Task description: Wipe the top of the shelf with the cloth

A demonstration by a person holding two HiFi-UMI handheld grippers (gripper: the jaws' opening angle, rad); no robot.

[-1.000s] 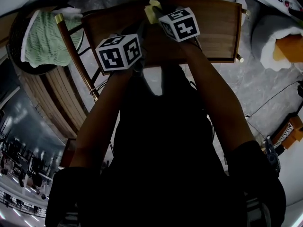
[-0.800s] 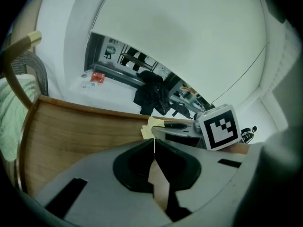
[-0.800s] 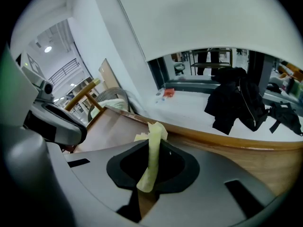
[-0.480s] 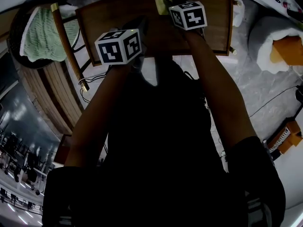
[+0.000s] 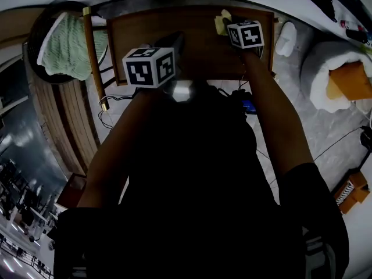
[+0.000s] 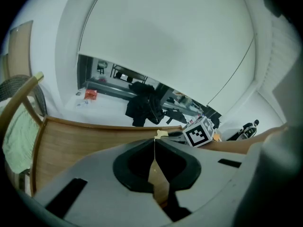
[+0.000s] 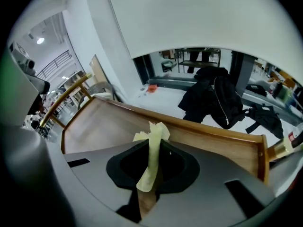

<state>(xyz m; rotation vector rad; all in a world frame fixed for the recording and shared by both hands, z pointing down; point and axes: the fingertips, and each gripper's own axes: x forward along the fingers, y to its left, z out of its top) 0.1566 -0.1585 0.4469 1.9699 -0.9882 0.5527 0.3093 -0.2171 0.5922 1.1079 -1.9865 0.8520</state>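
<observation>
The shelf top (image 5: 197, 51) is a brown wooden board below me. My right gripper (image 5: 228, 27) is over its far right part, shut on a pale yellow cloth (image 5: 221, 22). In the right gripper view the cloth (image 7: 152, 145) sticks up as a narrow fold between the shut jaws of the right gripper (image 7: 155, 143), above the wood (image 7: 109, 126). My left gripper (image 5: 174, 39) hovers over the board's middle left. The left gripper (image 6: 155, 139) has its jaws shut with nothing between them, and the cloth (image 6: 162, 133) shows just past its tips.
A green knitted fabric (image 5: 67, 45) lies in a dark round basket left of the shelf. A white padded bundle (image 5: 325, 68) with an orange thing and a small white object (image 5: 286, 38) sit at the right. A black jacket (image 7: 218, 100) lies beyond the shelf's far edge.
My right gripper has carried the cloth rightward along the far part of the shelf top. The left gripper stays shut over the middle left.
</observation>
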